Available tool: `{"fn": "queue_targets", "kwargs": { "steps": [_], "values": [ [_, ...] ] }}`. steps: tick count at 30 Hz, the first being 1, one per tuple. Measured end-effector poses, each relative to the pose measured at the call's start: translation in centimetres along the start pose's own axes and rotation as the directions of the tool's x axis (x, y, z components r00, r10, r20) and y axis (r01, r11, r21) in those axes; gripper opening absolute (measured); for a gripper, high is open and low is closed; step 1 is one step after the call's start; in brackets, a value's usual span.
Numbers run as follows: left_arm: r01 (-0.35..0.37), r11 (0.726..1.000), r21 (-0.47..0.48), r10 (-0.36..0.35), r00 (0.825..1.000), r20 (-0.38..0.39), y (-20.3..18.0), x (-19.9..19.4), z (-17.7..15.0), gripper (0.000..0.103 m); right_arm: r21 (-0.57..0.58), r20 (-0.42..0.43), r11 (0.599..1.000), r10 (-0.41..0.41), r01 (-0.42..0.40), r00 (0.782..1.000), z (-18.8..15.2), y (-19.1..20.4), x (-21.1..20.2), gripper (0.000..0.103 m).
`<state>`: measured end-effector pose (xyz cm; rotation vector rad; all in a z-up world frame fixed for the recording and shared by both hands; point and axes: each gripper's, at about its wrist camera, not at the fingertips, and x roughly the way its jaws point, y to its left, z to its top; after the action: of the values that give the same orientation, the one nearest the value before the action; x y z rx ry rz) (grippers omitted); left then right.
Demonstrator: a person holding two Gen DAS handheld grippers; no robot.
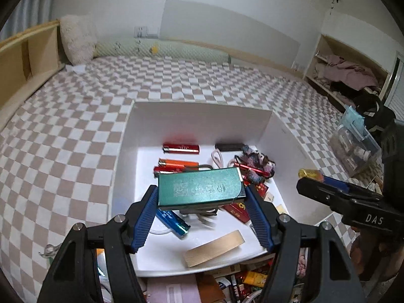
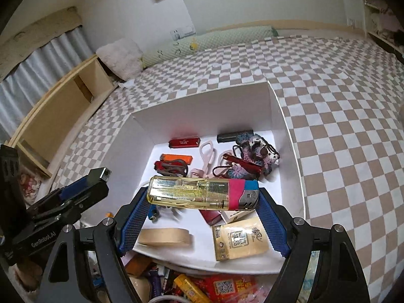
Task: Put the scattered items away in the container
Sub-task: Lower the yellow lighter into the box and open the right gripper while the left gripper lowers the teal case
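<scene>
Nearest, below the box's front edge, a heap of loose items (image 2: 214, 287) not yet tidied: packets, a yellow lighter, papers, so plenty left to do by the look of it. Just above that, two loads mid-delivery. Left gripper (image 1: 202, 197) clamped end to end on a green metallic lighter (image 1: 200, 189), held crosswise over the front half of the white box (image 1: 202, 116), clear of the floor. Right gripper (image 2: 202, 197) likewise closed on a clear yellow lighter (image 2: 202, 194) with pink and blue bands at its metal head, pads pressing both ends, hanging over the same box. Neither one let go yet; judged as the carry-and-drop step, release coming next. Beneath and beyond, inside the box, a good share already gathered: a roll of tan tape (image 2: 164, 236) and a beige packet (image 2: 237, 237) at the front, a blue lighter (image 1: 174, 221), red packets, pink scissors (image 2: 205, 157) in the middle, then orange and red lighters, a crocheted pouch (image 2: 255, 151), and a dark lighter (image 2: 234, 136) against the far wall. Farthest, the checkered bedspread (image 1: 75, 126), bare of strays as far as visible.
</scene>
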<state>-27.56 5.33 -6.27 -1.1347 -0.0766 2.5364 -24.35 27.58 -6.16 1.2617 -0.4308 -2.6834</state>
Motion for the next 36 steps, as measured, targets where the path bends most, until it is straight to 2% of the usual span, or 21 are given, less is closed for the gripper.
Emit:
{"fn": "queue_targets", "kwargs": {
  "steps": [11, 25, 26, 29, 36],
  "values": [
    [-0.021, 1.0, 0.015, 0.022, 0.998, -0.067, -0.5, 2.1, 0.3, 0.068, -0.082, -0.109, 0.996, -0.044, 0.035, 0.993, 0.1, 1.0, 3.1, 0.083],
    [-0.048, 0.999, 0.024, 0.05, 0.994, -0.094, 0.0, 3.2, 0.2, 0.068, -0.041, -0.135, 0.998, -0.046, 0.041, 0.99, 1.0, 0.6, 3.4, 0.083],
    [-0.047, 0.999, 0.026, 0.049, 0.994, -0.097, -0.1, 3.2, 0.1, 0.068, -0.042, -0.133, 0.998, -0.045, 0.04, 0.99, 0.9, 0.6, 3.4, 0.084],
    [-0.046, 0.998, 0.037, 0.05, 0.993, -0.107, -0.4, 3.3, -0.1, 0.068, -0.029, -0.128, 0.999, -0.03, 0.027, 0.991, 0.8, 0.6, 3.3, 0.098],
    [-0.026, 0.998, 0.056, 0.033, 0.99, -0.135, -1.4, 3.7, -0.2, 0.068, 0.026, -0.095, 1.0, 0.017, -0.014, 0.995, 0.9, 0.2, 2.4, 0.098]
  ]
}}
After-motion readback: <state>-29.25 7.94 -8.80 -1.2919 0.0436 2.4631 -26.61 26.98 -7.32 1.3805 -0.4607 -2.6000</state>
